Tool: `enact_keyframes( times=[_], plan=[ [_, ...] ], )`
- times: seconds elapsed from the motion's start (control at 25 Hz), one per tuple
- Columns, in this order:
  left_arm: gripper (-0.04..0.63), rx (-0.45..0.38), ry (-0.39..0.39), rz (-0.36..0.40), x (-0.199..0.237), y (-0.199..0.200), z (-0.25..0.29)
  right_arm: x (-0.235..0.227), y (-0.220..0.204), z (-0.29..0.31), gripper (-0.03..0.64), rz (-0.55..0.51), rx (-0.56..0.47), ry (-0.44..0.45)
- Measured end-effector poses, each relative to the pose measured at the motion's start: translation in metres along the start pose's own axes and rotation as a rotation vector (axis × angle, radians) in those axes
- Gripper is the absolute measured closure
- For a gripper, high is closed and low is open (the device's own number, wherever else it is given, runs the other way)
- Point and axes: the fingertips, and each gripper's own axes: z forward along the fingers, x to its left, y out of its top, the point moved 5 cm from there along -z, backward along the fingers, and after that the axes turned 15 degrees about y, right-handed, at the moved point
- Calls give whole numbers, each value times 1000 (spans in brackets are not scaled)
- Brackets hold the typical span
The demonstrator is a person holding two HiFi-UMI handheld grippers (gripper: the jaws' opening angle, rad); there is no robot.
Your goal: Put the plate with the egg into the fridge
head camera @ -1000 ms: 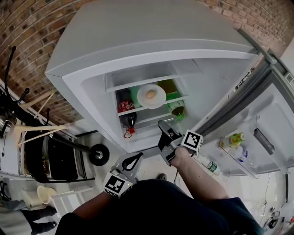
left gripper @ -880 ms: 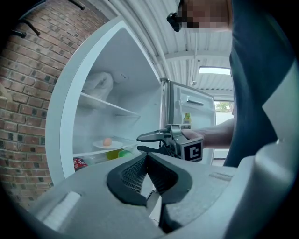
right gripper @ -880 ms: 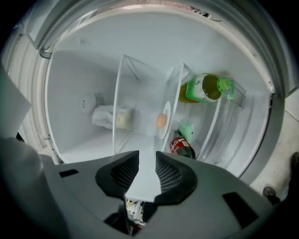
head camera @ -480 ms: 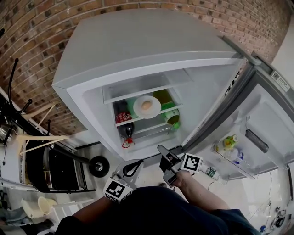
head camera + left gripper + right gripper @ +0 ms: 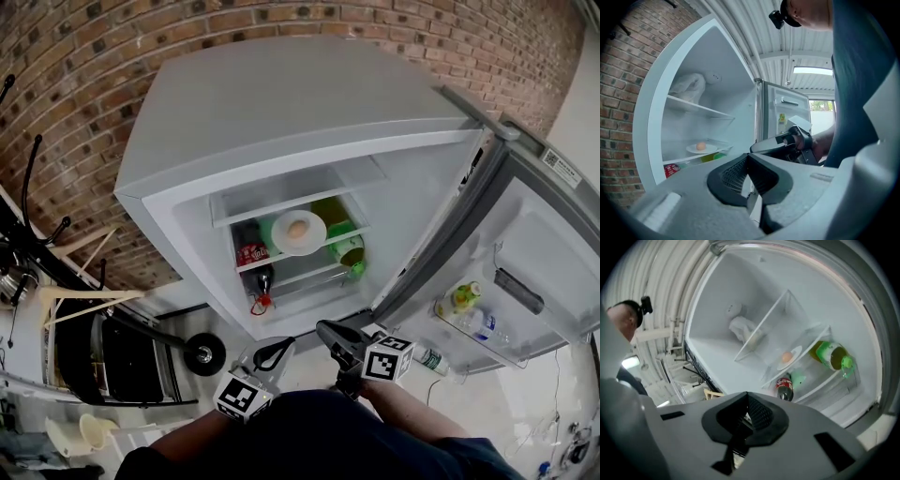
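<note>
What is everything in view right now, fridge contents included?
fridge: one, white, against the brick wall, door open to the right
brick wall: one, red-brown, behind the fridge
plate: one, white, on a shelf inside the fridge
egg: one, pale brown, on the plate
green bottle: one, green, on its side, right of the plate
cola bottle: one, dark with a red label, left of the plate
door bottles: at least three, clear or yellowish, in the open door's racks
black wheel: one, black, on the floor left of the fridge
left gripper: one, grey, jaws together, empty, outside the fridge
right gripper: one, grey, jaws together, empty, outside the fridge
</note>
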Motion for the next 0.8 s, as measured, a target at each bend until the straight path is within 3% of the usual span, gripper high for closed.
enact_keyframes(
  times=[0.24,0.6,0.8],
  plan=[
    [591,4,-8,-7,-1,0,0,14,-11,10,606,-330,176,-31],
    [591,-3,-2,-17,-1,-1,-3,32,-24,19,606,-651,298,-64],
    [591,7,-7,-33,-4,-1,-4,35,-32,19,606,-726,341,-85]
  ],
)
